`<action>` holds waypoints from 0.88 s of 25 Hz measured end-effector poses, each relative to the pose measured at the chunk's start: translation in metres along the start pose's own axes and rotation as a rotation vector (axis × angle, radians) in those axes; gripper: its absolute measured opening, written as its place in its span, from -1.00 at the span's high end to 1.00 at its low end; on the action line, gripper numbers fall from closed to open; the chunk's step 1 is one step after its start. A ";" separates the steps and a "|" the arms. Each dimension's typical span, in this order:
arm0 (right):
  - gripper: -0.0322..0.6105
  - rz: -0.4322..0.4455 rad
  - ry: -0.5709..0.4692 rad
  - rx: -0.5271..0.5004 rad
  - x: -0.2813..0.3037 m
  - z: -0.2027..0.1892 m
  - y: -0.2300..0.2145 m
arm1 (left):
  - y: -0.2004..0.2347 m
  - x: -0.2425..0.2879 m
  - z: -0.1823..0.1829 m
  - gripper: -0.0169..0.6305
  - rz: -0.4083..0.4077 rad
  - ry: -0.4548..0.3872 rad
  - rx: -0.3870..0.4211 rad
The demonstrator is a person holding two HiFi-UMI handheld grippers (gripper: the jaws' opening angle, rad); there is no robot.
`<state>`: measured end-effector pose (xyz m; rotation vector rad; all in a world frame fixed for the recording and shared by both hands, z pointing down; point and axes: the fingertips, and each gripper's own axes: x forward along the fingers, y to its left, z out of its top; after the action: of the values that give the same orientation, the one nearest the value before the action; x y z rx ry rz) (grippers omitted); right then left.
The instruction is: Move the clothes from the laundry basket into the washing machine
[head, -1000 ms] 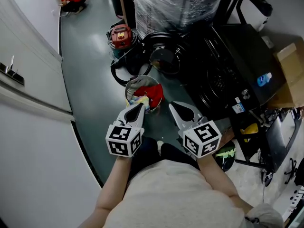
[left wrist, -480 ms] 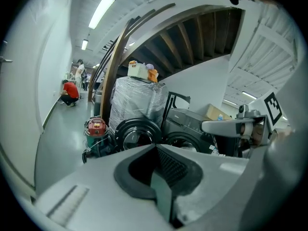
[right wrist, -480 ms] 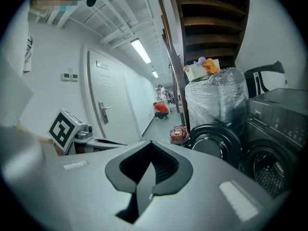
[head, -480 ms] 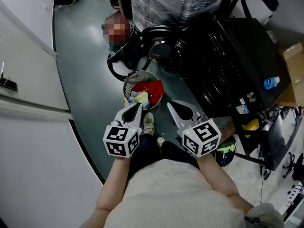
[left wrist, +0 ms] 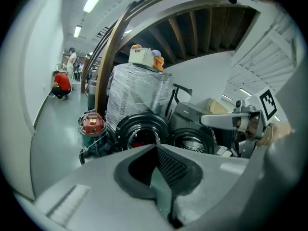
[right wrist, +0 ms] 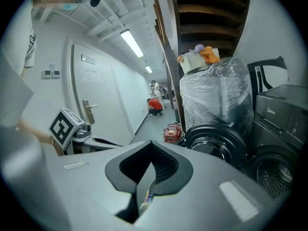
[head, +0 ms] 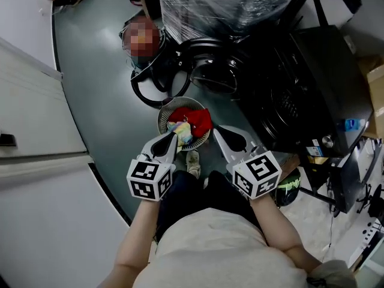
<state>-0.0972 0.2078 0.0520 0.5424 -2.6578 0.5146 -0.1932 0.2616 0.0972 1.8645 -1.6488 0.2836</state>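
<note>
While the clothes (head: 188, 123), red and yellow-blue, lie heaped in the round laundry basket (head: 163, 116) on the floor beside the black washing machine (head: 312, 83), left gripper (head: 173, 135) and right gripper (head: 218, 132) hover at its near rim, both with jaws pressed together, empty.
</note>
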 end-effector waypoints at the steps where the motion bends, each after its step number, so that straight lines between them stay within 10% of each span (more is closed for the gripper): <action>1: 0.82 -0.005 0.007 0.006 0.006 0.000 -0.003 | 0.006 0.005 0.001 0.95 -0.005 0.012 0.003; 22: 0.82 -0.044 0.250 0.091 0.075 -0.105 -0.093 | 0.031 0.139 -0.092 0.94 -0.073 0.281 -0.101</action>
<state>-0.0906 0.1504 0.1997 0.5248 -2.3900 0.6472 -0.1735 0.2006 0.2539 1.7177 -1.3781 0.4040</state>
